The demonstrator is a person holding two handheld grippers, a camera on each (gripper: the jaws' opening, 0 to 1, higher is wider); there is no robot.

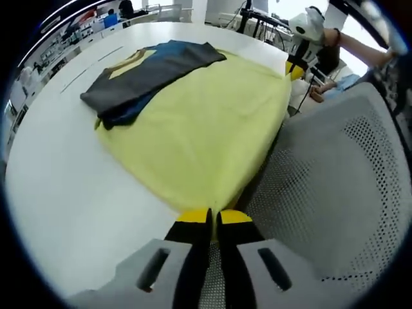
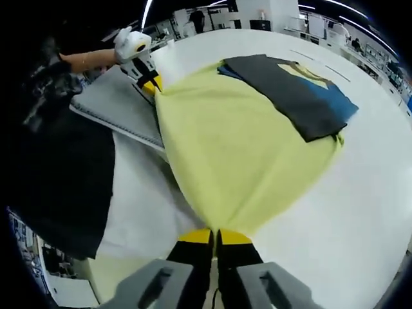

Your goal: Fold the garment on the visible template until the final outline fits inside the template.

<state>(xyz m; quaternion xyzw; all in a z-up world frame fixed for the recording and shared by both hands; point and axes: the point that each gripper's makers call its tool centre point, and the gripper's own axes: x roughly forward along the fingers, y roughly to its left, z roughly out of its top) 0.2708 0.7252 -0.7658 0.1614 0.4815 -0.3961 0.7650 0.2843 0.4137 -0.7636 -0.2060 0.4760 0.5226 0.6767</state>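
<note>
The dark garment (image 1: 151, 74), partly folded, lies upper left in the left gripper view on a yellow cloth (image 1: 199, 135); both look light, limp and best pinched at corners. Left gripper (image 1: 212, 219) and right gripper (image 2: 214, 238) each pinch a cloth corner, jaws pressed together, over the white table (image 1: 71, 193).

We record: plain yellow cloth (image 1: 206, 135); dark grey and blue garment (image 1: 145, 77) with yellow neckline; white table (image 1: 71, 193); perforated grey chair (image 1: 347, 187).

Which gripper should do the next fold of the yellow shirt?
Probably neither alone. The left gripper and right gripper are each shut on a corner of the yellow garment, stretched between them, so both look equally placed to carry that edge toward the dark folded clothes together.
</note>
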